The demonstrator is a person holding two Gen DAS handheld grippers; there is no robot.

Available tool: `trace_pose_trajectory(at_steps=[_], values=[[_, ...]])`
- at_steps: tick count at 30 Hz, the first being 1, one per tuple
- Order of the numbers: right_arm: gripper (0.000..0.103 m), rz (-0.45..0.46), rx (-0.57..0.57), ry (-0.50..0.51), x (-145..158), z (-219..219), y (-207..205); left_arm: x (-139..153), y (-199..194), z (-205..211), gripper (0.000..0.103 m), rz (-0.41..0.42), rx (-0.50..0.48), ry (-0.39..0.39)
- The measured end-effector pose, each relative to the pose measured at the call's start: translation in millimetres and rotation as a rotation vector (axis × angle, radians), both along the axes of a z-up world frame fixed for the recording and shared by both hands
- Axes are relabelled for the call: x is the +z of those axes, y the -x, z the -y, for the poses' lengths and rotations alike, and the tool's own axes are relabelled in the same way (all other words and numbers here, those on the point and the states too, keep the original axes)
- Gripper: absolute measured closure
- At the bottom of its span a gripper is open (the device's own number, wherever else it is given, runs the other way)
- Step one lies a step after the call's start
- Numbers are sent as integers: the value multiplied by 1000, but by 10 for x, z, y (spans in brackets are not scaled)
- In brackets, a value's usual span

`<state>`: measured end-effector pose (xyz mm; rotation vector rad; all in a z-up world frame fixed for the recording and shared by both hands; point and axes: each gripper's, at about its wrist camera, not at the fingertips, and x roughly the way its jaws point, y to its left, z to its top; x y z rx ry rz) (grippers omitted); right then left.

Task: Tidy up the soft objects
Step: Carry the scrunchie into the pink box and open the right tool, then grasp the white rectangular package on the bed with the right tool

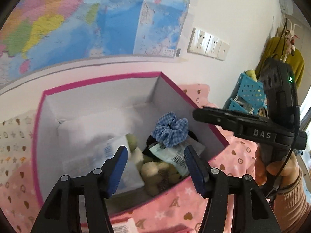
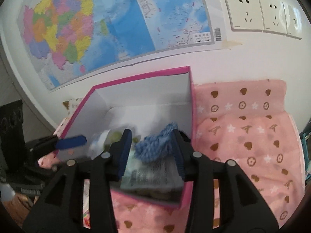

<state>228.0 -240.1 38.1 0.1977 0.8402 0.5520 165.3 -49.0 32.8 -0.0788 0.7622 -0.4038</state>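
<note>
A pink-rimmed box (image 1: 101,78) with white inner walls sits on a pink patterned cloth (image 1: 235,155). Inside lie a blue checked scrunchie (image 1: 171,129), a black soft item, cream and green plush pieces (image 1: 151,171), and plastic packets (image 1: 171,154). My left gripper (image 1: 155,155) is open and empty, over the box's near side. My right gripper (image 2: 151,151) is open above the box (image 2: 140,75), with the scrunchie (image 2: 155,145) lying loose between its fingers. In the left wrist view the right gripper's body (image 1: 252,130) reaches over the box's right rim.
A map (image 2: 108,23) hangs on the white wall behind the box, with wall sockets (image 2: 258,13) to its right. A blue perforated basket (image 1: 246,95) and a mustard garment (image 1: 279,58) stand at the far right. The pink cloth (image 2: 243,136) extends right of the box.
</note>
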Motion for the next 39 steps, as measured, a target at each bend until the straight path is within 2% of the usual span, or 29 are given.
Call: trace_pose_trajectory(at_steps=[7,11,13,20,25,32,39], values=[[59,7,103,-78,101,-39,448,172,460,-437,41,58,17,58],[59,-32,169,-155,104,-81,651,241,690,-715,39,76,47,113],[59,-47,198,-167,80,-134,733,205,774,-828,39,73,72,109],[58,-141,340,-186,-134,-559,976,-279,961,-1169,39,-44,155,87],[58,-223,404,-142,-403,-942,1004,-646,963,-1256,39,-148,184,63],[58,-350,399,-68,-833,-1361,820,-975,940,-1302,39,-246,191,70],[58,-388,373,-9,-977,-1530,740,-1077,936,-1282,39,-287,166,66]])
